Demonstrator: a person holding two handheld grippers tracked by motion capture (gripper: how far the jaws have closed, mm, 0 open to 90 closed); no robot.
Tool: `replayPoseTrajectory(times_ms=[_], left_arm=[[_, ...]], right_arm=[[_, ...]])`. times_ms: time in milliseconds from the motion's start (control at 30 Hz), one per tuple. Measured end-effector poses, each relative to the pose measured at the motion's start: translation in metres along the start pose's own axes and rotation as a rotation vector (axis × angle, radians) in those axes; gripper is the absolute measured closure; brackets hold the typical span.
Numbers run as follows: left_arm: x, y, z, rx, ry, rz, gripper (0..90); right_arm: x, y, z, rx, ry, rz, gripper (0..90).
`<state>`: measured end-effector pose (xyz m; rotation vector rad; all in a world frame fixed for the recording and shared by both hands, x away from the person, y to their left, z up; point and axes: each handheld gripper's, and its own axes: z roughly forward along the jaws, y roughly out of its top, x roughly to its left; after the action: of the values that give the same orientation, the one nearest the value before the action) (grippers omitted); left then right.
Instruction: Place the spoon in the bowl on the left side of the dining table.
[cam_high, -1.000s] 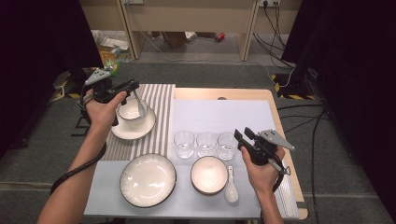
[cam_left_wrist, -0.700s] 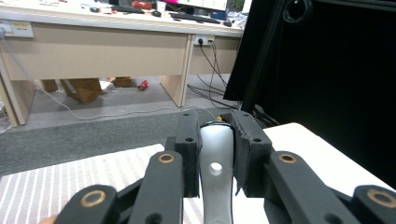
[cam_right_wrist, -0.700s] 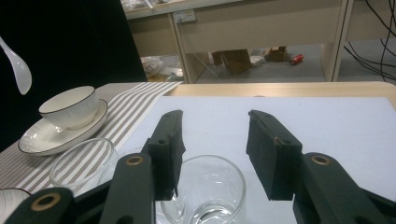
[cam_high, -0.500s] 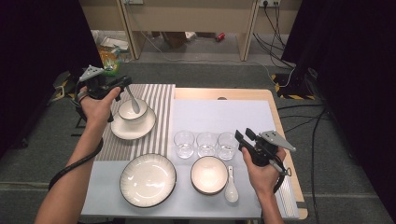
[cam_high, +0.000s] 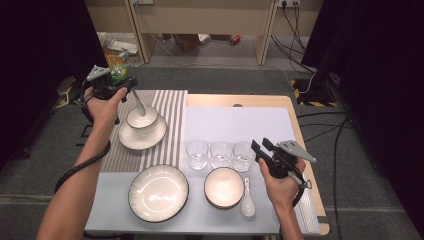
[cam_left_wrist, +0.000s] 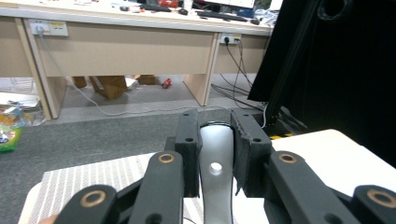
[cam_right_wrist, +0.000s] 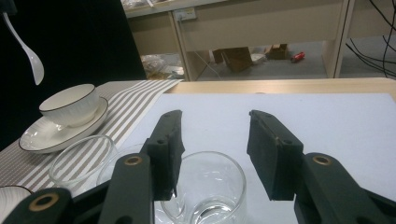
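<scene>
Lifted up and leftward off the small bowl since a second ago, the spoon hangs handle-up in the left gripper's clamped jaws just above that bowl, while the right gripper waits open-jawed far right of it.

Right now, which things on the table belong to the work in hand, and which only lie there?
In use: spoon held in left claw; small bowl on saucer.
Lying about: three glasses, big plate, second bowl, second spoon.
</scene>
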<state>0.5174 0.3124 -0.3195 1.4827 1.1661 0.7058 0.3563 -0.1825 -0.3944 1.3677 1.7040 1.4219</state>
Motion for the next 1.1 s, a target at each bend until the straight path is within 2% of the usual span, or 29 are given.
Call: replayPoseTrajectory(times_ms=[200,367,900,1100], left_arm=[[0.013,-0.007,0.014,0.019,0.026,-0.006,73.1],[0.019,-0.015,0.028,0.04,0.039,0.006,73.1],[0.024,-0.033,0.061,0.113,0.068,0.041,73.1],[0.022,-0.039,0.07,0.147,0.076,0.056,73.0]], right_arm=[[-0.001,0.0,0.001,0.005,-0.004,-0.001,55.3],[-0.003,-0.001,0.001,0.006,-0.003,0.001,55.3],[-0.005,-0.003,0.002,0.015,-0.002,0.013,55.3],[-0.005,-0.003,0.002,0.022,-0.002,0.017,55.3]])
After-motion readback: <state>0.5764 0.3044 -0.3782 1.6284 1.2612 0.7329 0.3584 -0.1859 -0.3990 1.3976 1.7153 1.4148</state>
